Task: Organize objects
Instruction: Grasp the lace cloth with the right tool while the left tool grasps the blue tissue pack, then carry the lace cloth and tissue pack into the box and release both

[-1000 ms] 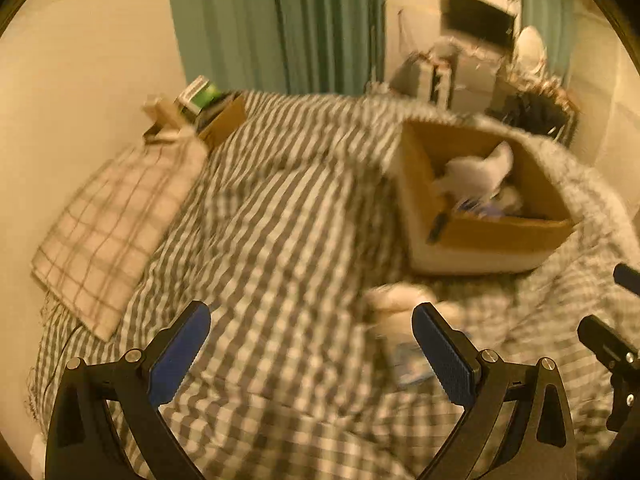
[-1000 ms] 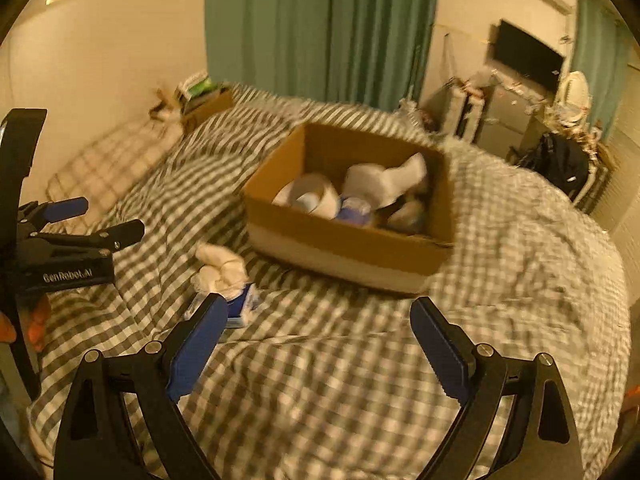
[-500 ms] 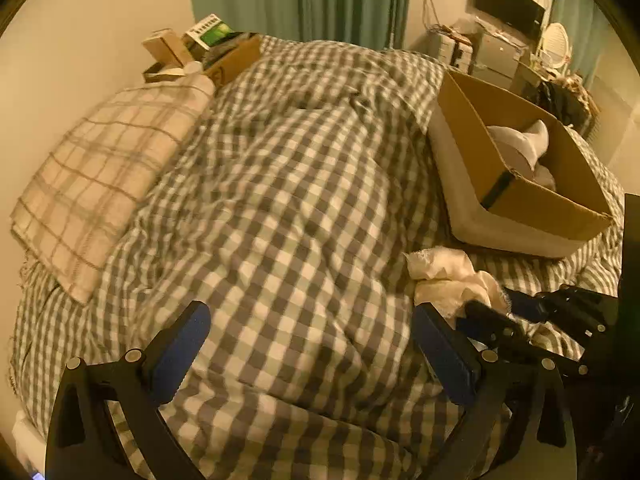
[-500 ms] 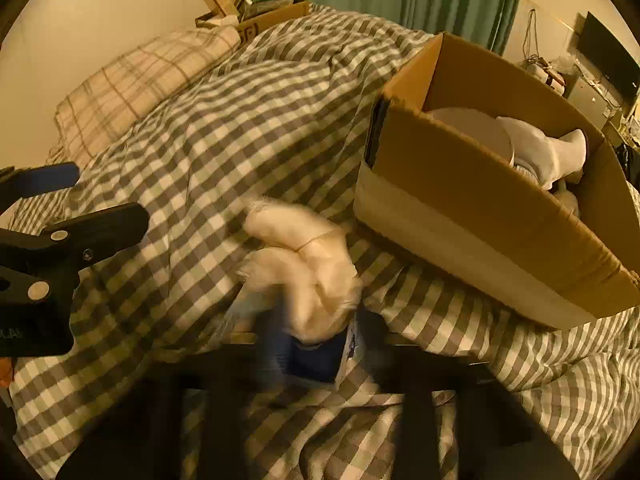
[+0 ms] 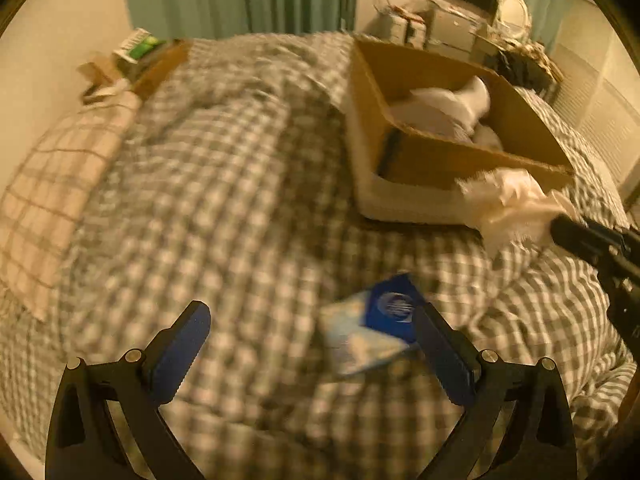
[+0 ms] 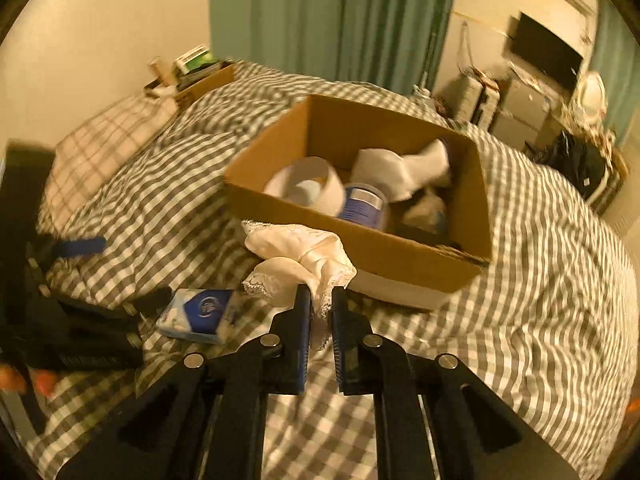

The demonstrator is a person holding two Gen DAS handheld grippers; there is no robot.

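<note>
The right gripper (image 6: 321, 300) has its jaws clamped on a cream lace-edged cloth (image 6: 298, 262), raised just before the near wall of the cardboard box (image 6: 400, 258). At 9 o'clock from it, a blue-and-white packet (image 6: 200, 314) lies on the checked duvet (image 6: 540, 280). The left gripper (image 5: 312, 344) hovers over that packet, jaws wide apart. The box holds white items and a blue-labelled can (image 6: 366, 206).

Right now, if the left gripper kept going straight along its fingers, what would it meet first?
Probably the checked duvet: the open left gripper points down at the bed. The blue tissue pack lies close to its right finger and might be clipped first; blur leaves depth unclear.
</note>
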